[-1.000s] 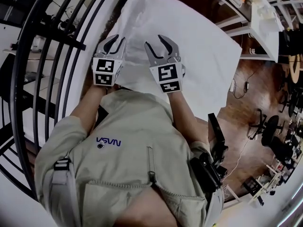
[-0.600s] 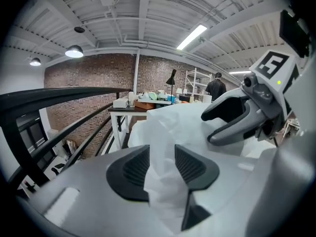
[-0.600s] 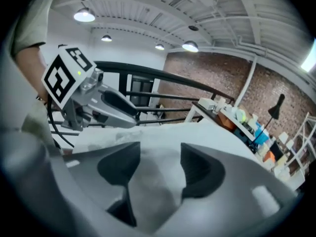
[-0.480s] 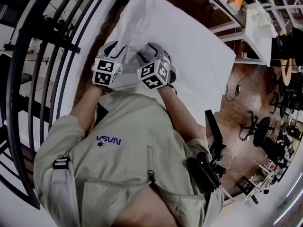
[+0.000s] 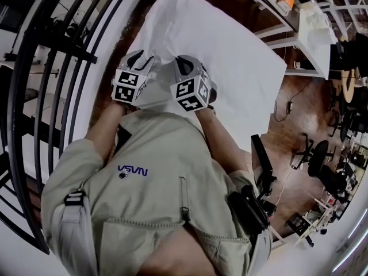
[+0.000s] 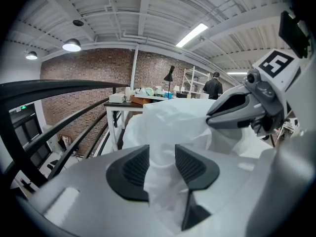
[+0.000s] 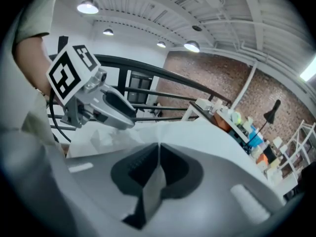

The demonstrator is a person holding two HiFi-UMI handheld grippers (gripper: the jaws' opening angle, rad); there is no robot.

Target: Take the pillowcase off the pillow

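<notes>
Pillowcase [image 5: 230, 56] near edge behind jacket [image 5: 161, 171] (head view), distant figure [image 6: 214, 87] tiny

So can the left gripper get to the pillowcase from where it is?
Yes, it looks that way. The left gripper is right on the pillowcase, with a bunch of the white cloth pinched between its pads. Nothing seems to stand in its way.
</notes>
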